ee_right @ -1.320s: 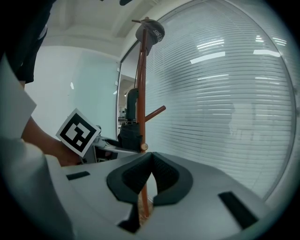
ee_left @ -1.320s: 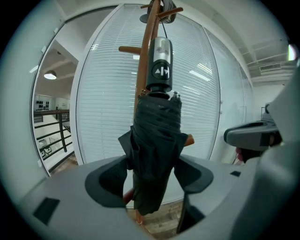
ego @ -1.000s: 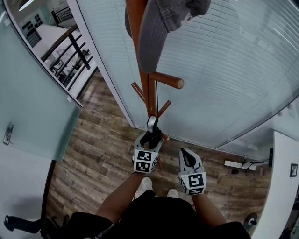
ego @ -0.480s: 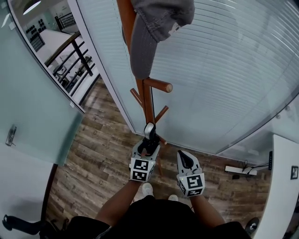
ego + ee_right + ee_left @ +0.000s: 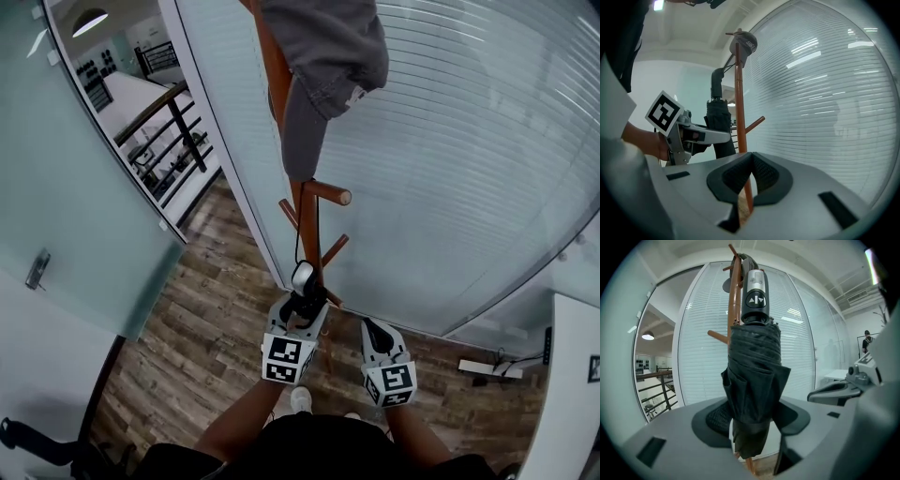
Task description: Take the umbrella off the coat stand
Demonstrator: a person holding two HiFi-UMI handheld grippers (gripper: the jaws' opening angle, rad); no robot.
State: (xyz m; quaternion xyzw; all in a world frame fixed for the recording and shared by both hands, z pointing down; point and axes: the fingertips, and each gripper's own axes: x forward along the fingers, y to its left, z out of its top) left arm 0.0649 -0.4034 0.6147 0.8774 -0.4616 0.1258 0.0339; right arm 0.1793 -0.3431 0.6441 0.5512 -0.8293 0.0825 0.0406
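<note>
Closing over the last second, my left gripper (image 5: 302,300) now pinches the folded black umbrella (image 5: 753,376) around its middle, both pads pressing on the fabric. Otherwise it has barely shifted. The umbrella stands upright, handle up, right against the pole of the wooden coat stand (image 5: 308,220), below the lower pegs. My right gripper (image 5: 377,330) has stayed beside it, pressed together on nothing. A grey cap (image 5: 328,47) hangs high on the stand.
</note>
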